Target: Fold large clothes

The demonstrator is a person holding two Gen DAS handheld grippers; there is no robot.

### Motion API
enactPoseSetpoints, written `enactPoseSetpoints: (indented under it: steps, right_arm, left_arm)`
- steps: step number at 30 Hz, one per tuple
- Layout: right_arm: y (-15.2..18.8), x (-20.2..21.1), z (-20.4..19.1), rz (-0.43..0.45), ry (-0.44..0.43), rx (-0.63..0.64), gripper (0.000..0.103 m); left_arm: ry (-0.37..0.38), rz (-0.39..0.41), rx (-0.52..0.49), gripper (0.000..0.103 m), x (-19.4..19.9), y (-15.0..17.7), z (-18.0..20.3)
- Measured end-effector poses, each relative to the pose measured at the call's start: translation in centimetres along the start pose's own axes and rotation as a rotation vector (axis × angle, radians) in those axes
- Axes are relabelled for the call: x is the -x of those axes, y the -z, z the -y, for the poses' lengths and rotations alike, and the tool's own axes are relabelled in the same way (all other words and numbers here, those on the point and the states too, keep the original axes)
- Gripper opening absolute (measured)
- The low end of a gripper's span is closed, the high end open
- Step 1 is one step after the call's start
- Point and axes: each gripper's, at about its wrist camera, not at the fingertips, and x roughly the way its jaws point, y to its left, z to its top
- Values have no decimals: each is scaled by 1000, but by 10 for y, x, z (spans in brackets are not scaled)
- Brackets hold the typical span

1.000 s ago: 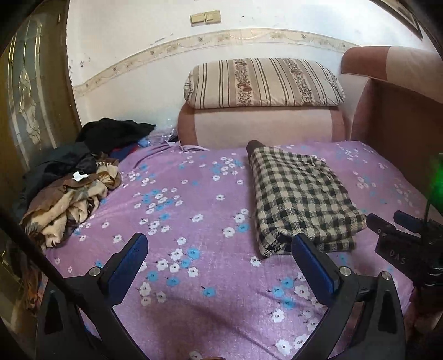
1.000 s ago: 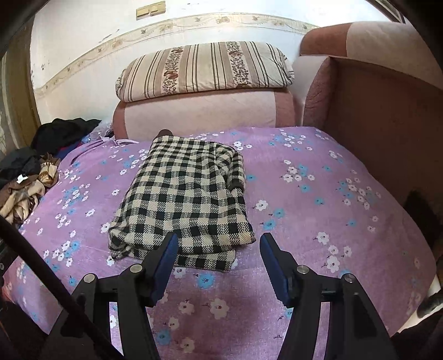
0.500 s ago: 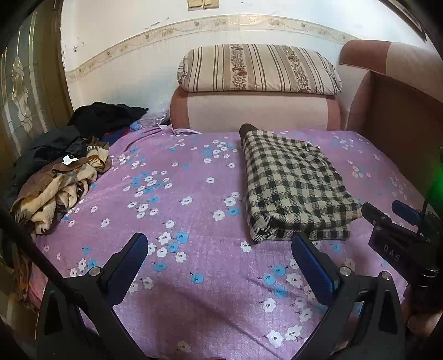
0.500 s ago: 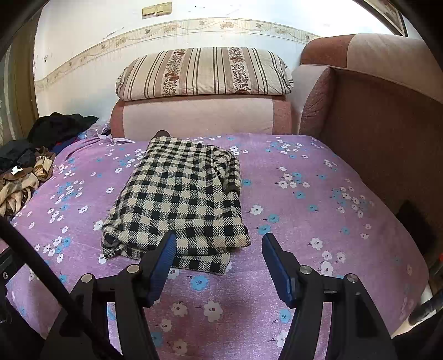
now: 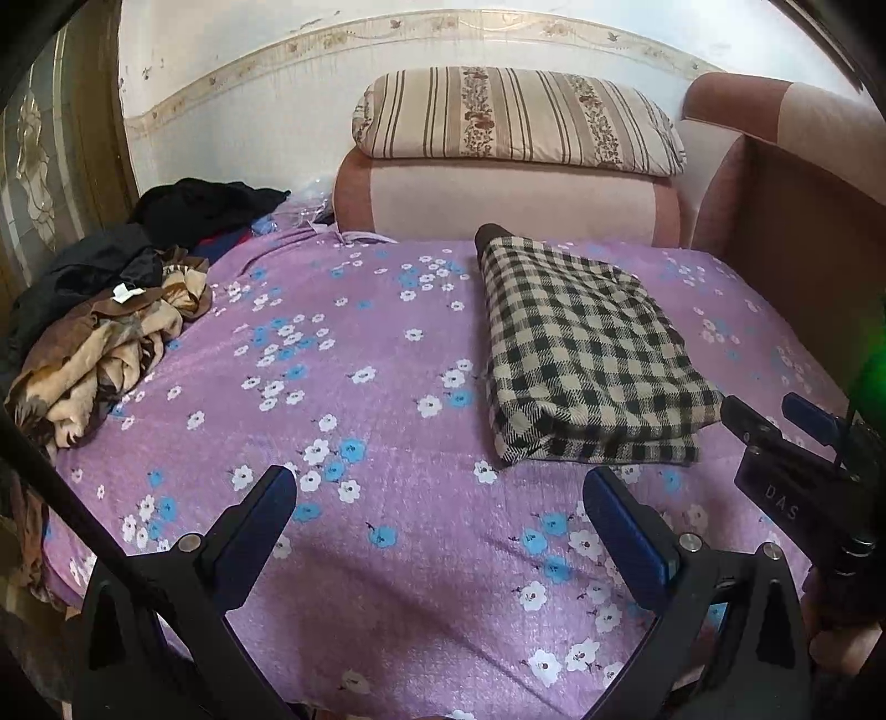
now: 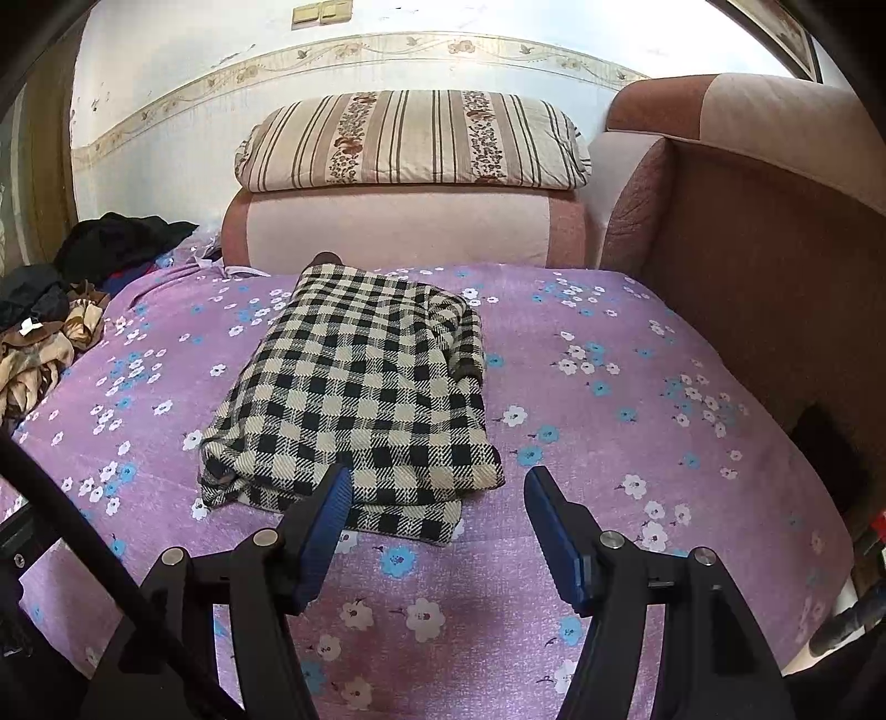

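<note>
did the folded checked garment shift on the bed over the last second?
No. In the right wrist view the checked garment keeps its far end just below the sofa cushion and the same flowers beside it; only the camera view tilted.

A white wall (image 6: 221, 50) carries a floral border (image 6: 387, 47) and a beige switch plate (image 6: 322, 11) near the top. Below it a pink-and-brown bolster (image 6: 398, 227) bears a striped pillow (image 6: 412, 138). A brown sofa arm (image 6: 775, 221) bounds the right side. The bed (image 5: 360, 343) wears a purple flowered sheet. At left stands a door (image 5: 50, 144) with patterned glass.
</note>
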Motion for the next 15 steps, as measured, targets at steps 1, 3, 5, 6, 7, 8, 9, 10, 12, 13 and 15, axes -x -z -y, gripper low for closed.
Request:
enactPoseSetpoints:
  steps: [1, 3, 5, 6, 7, 8, 9, 10, 12, 13, 15]
  right_arm:
    - [0, 0, -1, 0, 1, 2, 69]
    - [0, 0, -1, 0, 2, 7, 70]
    - [1, 0, -3, 0, 4, 11, 70]
    - [1, 0, -3, 0, 4, 14, 70]
    - [1, -1, -4, 0, 5, 15, 70]
    - [1, 0, -4, 1, 5, 16, 70]
    - [1, 0, -5, 2, 6, 17, 70]
    - [1, -1, -5, 1, 7, 17, 70]
    - [2, -1, -5, 1, 6, 16, 71]
    - [2, -1, -5, -1, 6, 16, 71]
    - [2, -2, -6, -4, 2, 17, 71]
  left_arm:
    - [1, -4, 2, 103, -1, 0, 0]
    - [4, -8, 5, 103, -2, 2, -1]
    - [6, -13, 6, 103, -4, 3, -1]
    - [7, -16, 8, 103, -5, 3, -2]
    - [8, -18, 9, 103, -5, 3, -2]
    - [8, -20, 10, 103, -6, 4, -3]
    - [7, -22, 12, 103, -7, 4, -3]
    - [7, -22, 15, 103, -7, 4, -4]
    - [5, -20, 23, 103, -7, 3, -6]
    - [4, -18, 28, 103, -7, 3, -8]
    - [-6, -20, 32, 103, -7, 2, -9]
